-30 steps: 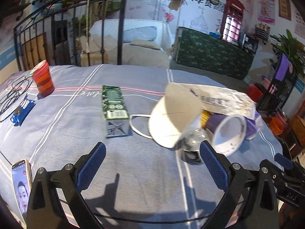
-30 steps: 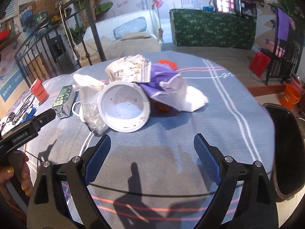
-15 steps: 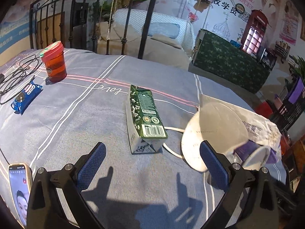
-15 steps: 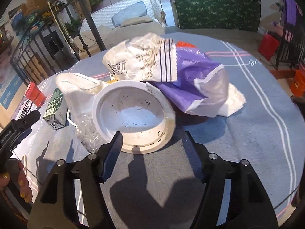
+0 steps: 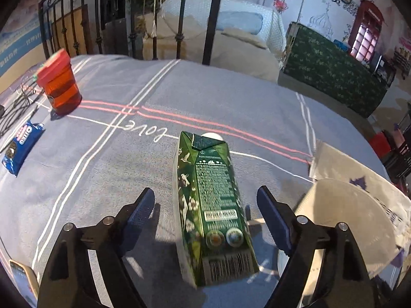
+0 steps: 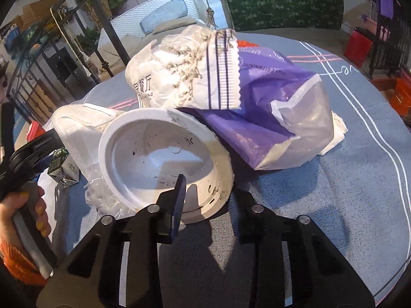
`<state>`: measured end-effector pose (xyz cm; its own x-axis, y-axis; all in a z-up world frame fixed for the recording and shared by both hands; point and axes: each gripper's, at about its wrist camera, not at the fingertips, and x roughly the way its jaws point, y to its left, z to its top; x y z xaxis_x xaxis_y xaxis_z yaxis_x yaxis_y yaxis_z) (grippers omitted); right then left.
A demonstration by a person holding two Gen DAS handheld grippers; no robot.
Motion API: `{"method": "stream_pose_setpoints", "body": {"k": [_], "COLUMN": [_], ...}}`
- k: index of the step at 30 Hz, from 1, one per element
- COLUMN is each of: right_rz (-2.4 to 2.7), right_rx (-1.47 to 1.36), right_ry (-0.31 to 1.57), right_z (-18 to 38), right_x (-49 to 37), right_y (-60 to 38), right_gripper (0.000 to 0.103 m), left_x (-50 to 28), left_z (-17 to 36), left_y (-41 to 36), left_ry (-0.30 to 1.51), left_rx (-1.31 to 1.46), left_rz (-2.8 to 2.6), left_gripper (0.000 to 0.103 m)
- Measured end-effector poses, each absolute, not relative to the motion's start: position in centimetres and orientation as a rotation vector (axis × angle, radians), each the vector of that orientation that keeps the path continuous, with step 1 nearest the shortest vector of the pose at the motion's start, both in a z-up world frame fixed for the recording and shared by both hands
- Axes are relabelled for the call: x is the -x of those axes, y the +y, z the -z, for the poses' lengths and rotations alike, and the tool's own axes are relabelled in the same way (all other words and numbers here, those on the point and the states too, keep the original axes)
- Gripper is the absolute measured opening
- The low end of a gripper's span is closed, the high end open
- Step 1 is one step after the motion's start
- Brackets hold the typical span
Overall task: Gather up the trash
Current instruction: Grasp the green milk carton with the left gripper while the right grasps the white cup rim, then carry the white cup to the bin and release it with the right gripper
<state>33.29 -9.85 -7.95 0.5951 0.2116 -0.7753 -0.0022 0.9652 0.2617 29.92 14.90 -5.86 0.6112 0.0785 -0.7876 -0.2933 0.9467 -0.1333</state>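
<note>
Your left gripper (image 5: 205, 200), jaws closing w/ gaps, straddles green carton (image 5: 210, 205) mid-frame; right gripper (image 6: 205, 195) is closing on white bowl (image 6: 164, 159) rim, lower centre.

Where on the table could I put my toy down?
Bare cloth lies between the red cup, the Oreo pack and the green carton, and right of the purple bag. It is crowded around the white bowl.
</note>
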Motion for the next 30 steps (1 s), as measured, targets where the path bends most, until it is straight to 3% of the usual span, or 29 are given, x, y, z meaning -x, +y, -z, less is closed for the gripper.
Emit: {"method": "stream_pose_setpoints", "body": {"k": [3,6,13,30], "right_rz": [-0.132,-0.142,-0.183,-0.255], "right_rx": [-0.263,-0.273,-0.263,-0.250], "right_ry": [0.931,0.914,0.866,0.821], "right_z": [8.3,8.0,6.7,5.2], "right_x": [-33.6,-33.8,-32.5,-25.0], "right_y": [-10.0,-10.2,-9.8,-11.3], "right_gripper": [0.023,0.017,0.008,0.008], "left_x": [-30.5,-29.9,-27.0,-18.8], "left_z": [6.9,7.2,5.9,2.7], "left_y": [15.3,14.9,14.7,11.5], "left_ry": [0.926,0.920,0.849,0.727], "left_rx": [0.293,0.302,0.340,0.353], "left_rz": [-0.211,-0.224,-0.215,-0.122], "left_gripper": [0.060,0.054,0.052,0.050]}}
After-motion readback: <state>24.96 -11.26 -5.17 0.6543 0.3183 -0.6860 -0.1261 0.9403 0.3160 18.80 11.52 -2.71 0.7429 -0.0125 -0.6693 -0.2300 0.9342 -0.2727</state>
